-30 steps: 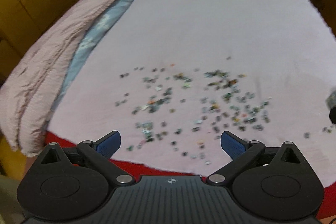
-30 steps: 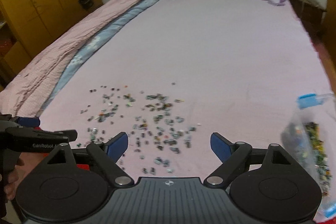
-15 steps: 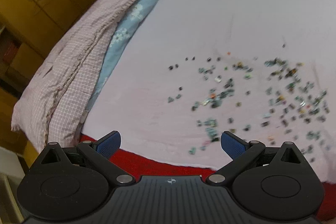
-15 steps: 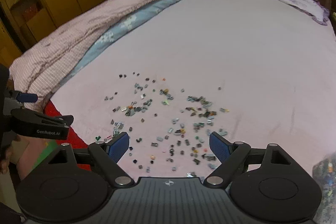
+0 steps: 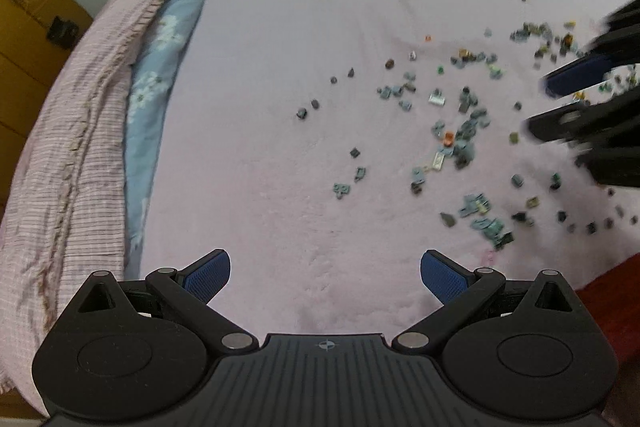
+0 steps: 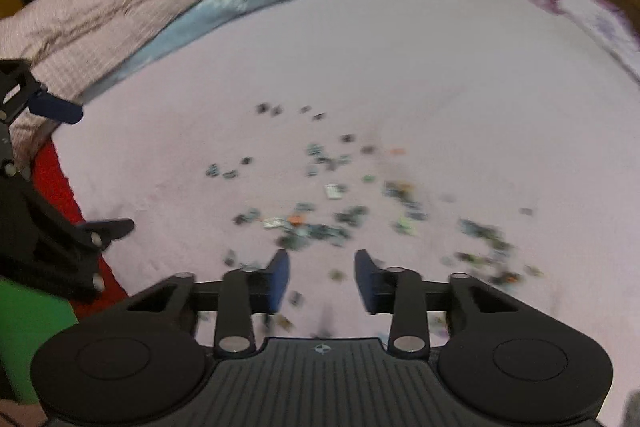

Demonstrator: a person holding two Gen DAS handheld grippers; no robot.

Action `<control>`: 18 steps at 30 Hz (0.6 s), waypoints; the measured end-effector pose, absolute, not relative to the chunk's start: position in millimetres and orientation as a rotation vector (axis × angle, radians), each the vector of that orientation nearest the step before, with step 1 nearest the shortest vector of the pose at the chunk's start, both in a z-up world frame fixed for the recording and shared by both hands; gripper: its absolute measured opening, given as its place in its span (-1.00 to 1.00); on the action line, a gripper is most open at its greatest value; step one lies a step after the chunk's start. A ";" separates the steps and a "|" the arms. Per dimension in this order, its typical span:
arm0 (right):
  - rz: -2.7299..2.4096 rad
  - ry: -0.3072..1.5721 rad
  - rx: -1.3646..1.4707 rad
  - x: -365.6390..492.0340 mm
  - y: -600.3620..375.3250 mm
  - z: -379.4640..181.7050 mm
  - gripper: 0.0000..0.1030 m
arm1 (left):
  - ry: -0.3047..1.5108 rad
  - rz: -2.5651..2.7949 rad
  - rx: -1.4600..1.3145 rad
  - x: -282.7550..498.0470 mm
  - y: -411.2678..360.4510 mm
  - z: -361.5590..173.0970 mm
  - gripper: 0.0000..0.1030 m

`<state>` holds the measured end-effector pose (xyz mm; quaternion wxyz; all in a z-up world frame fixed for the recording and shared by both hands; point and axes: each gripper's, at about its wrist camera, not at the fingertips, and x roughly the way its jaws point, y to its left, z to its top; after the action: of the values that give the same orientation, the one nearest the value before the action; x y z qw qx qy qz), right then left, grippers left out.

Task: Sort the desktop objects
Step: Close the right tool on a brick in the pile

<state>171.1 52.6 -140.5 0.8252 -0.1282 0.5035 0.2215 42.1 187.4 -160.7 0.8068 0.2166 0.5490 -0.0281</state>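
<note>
Right, your scatter of small pieces [image 5: 460, 143] sits in the right half of the left wrist frame, mostly grey bits with one orange piece [image 5: 449, 137] near the middle of the cluster and a pale flat tile [image 5: 437, 99] just above it. They lie loose on the pink sheet [image 5: 304, 27], some touching in little clumps, others well apart toward the centre of the frame. In the right wrist frame the same spread [image 6: 340, 211] runs across the middle and lower right, blurred, so single pieces are hard to tell apart.

Your left gripper [image 5: 325, 273] has its jaws wide, blue pads at lower left and lower right of its frame with bare sheet between them. It shows again at the left edge of the right wrist frame [image 6: 80, 167], over the red edge of the bed [image 6: 52, 167].

Your right gripper [image 6: 322, 279] has its jaws narrowed but still parted, with nothing held; a few blurred pieces lie on the sheet in and around the gap. From the left wrist camera it comes in at the right edge [image 5: 580, 99], blurred, above the pieces.

Further out, a blue floral cover [image 5: 160, 67] and a striped pink quilt [image 5: 80, 131] run down the left of the frame, and a yellow wardrobe [image 5: 24, 39] fills the far left.
</note>
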 end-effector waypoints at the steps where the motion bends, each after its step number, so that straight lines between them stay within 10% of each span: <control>1: 0.495 1.089 -0.278 177.7 62.6 -151.5 -0.41 | 1.176 -0.065 0.464 43.2 189.3 -168.2 0.99; 10: 0.622 1.171 -0.381 220.6 100.9 -226.2 -0.75 | 1.189 -0.116 0.448 53.4 187.1 -202.3 0.99; 18: 0.345 1.152 -0.370 250.1 47.2 -222.0 -0.64 | 1.152 -0.283 0.527 83.5 165.6 -224.9 0.99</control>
<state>250.1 47.2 -222.0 0.8087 -0.1731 0.5386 0.1612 83.5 165.6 -224.9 0.7967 0.2455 0.5362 -0.1320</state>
